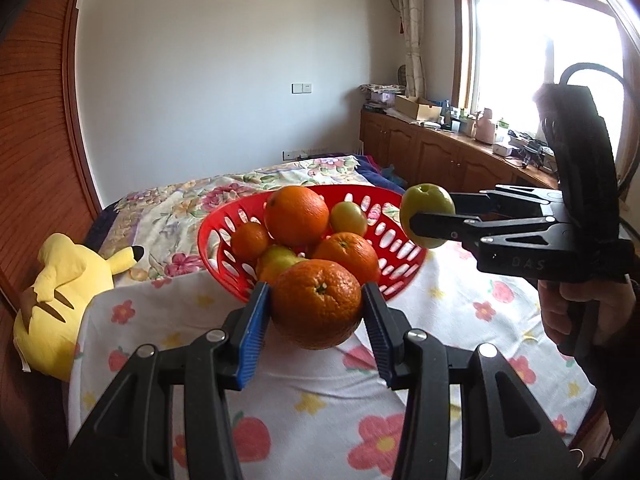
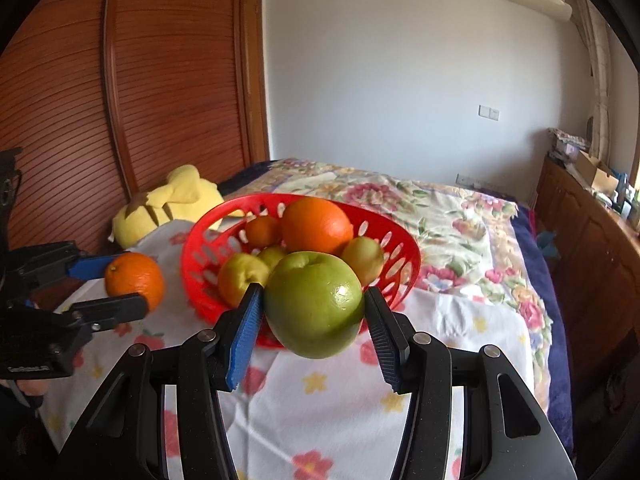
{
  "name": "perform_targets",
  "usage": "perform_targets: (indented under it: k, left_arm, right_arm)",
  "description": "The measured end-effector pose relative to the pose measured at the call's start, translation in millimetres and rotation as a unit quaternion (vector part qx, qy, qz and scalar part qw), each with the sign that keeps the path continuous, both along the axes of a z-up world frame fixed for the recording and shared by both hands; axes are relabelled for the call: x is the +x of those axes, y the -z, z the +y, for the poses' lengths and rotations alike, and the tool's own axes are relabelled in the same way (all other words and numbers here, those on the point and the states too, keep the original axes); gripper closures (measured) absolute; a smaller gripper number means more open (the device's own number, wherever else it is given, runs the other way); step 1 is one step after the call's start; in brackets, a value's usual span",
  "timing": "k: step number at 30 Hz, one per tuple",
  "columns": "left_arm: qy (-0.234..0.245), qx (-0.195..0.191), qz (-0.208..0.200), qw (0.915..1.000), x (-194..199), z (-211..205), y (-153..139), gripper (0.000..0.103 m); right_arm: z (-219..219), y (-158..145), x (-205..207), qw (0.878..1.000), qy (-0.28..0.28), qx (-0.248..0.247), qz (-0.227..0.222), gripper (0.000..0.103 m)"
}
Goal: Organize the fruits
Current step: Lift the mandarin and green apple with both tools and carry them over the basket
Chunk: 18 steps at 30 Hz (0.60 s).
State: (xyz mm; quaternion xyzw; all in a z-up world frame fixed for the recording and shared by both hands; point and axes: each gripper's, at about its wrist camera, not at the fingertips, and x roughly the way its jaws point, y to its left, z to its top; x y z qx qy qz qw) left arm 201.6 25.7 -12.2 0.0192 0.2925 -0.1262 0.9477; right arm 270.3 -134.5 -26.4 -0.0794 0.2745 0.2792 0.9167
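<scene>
A red slotted basket [image 1: 404, 246] [image 2: 192, 256] stands on a flowered white cloth and holds several oranges and green apples. My left gripper [image 1: 317, 312] is shut on an orange [image 1: 316, 304] and holds it in the air just in front of the basket; it shows at the left of the right wrist view [image 2: 134, 280]. My right gripper [image 2: 314, 312] is shut on a green apple [image 2: 314, 304], held in the air at the basket's near right rim; it also shows in the left wrist view [image 1: 426, 214].
The cloth [image 1: 312, 400] covers a table set against a bed with a floral quilt [image 2: 440, 208]. A yellow plush toy [image 1: 60, 292] lies at the left by a wooden wardrobe [image 2: 80, 120]. Wooden cabinets [image 1: 440, 152] line the right wall under a window.
</scene>
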Motion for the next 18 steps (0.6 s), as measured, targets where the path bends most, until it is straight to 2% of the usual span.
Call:
perform_targets:
  k: [9,16,18]
  left_arm:
    - [-0.014,0.0,0.01,0.9999,31,10,5,0.058]
    - [-0.019,0.001,0.017,0.9997,47,16,10,0.058]
    - [-0.02,0.0,0.017,0.9996,51,17,11,0.058]
  right_arm:
    - [1,19,35,1.0,0.003,0.011,0.015,0.05]
    - [7,35,47,1.0,0.006,0.016,0.025,0.05]
    - [8,36,46,1.0,0.008,0.017,0.015,0.046]
